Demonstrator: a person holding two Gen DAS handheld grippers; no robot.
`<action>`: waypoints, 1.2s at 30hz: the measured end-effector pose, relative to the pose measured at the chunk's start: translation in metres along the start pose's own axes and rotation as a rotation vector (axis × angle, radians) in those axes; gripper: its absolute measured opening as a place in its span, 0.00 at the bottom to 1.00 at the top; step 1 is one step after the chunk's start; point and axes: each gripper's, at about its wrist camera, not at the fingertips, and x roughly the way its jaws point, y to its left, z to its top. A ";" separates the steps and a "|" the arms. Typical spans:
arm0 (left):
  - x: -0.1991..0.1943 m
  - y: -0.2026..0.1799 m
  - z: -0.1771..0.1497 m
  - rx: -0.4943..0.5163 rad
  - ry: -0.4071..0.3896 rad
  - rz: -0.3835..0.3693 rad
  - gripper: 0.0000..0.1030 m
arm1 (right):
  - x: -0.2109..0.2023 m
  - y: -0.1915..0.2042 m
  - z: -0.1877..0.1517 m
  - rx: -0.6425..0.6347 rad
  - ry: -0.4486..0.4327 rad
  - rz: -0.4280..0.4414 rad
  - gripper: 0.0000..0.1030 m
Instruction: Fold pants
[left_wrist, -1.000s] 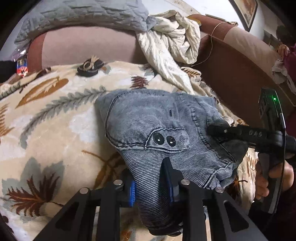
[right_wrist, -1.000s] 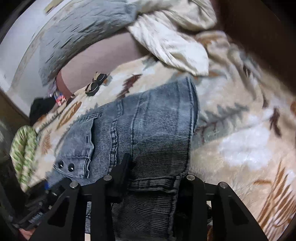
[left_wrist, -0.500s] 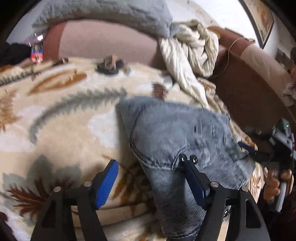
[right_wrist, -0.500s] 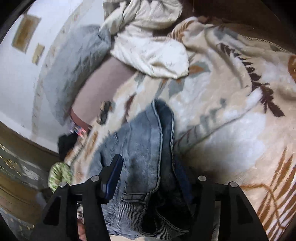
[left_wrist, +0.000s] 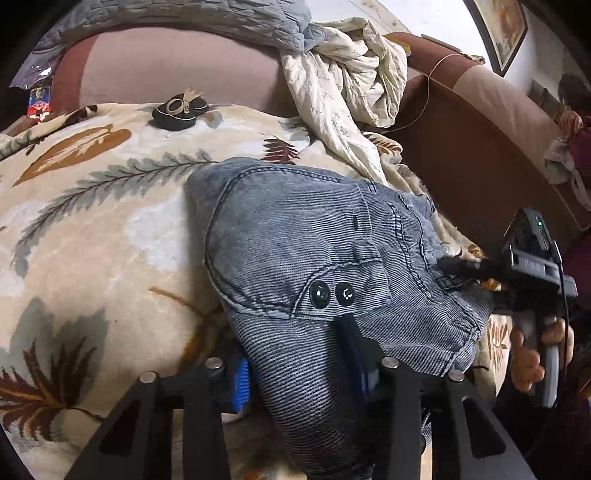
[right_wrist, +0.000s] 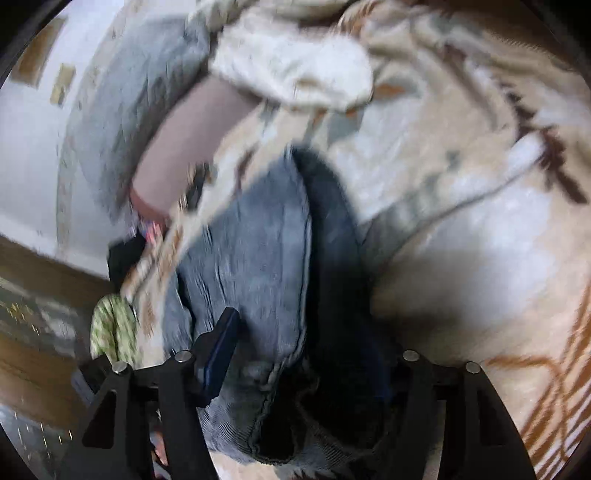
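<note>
Leaf-print blanket (left_wrist: 92, 229) covers a brown sofa (left_wrist: 480, 147), cream cloth (left_wrist: 343, 74) draped behind

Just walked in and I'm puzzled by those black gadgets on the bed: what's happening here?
A person is folding a pair of grey-blue pants that lie bunched on a leaf-patterned blanket, using a handheld two-finger gripper in each hand. The left gripper is closing on the near end of the pants, with fabric between its pads. The right gripper is at the other side with its jaws opening around a thick bundle of the fabric. The fold is not finished yet.
</note>
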 end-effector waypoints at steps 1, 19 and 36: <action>-0.001 0.001 0.000 -0.004 -0.002 -0.006 0.40 | 0.005 0.006 -0.005 -0.021 0.020 0.007 0.65; -0.006 0.002 0.004 -0.030 -0.004 0.050 0.59 | 0.003 0.058 -0.027 -0.280 -0.043 -0.102 0.52; -0.009 -0.004 0.002 -0.007 -0.022 -0.068 0.25 | 0.013 0.074 -0.042 -0.419 -0.012 -0.118 0.49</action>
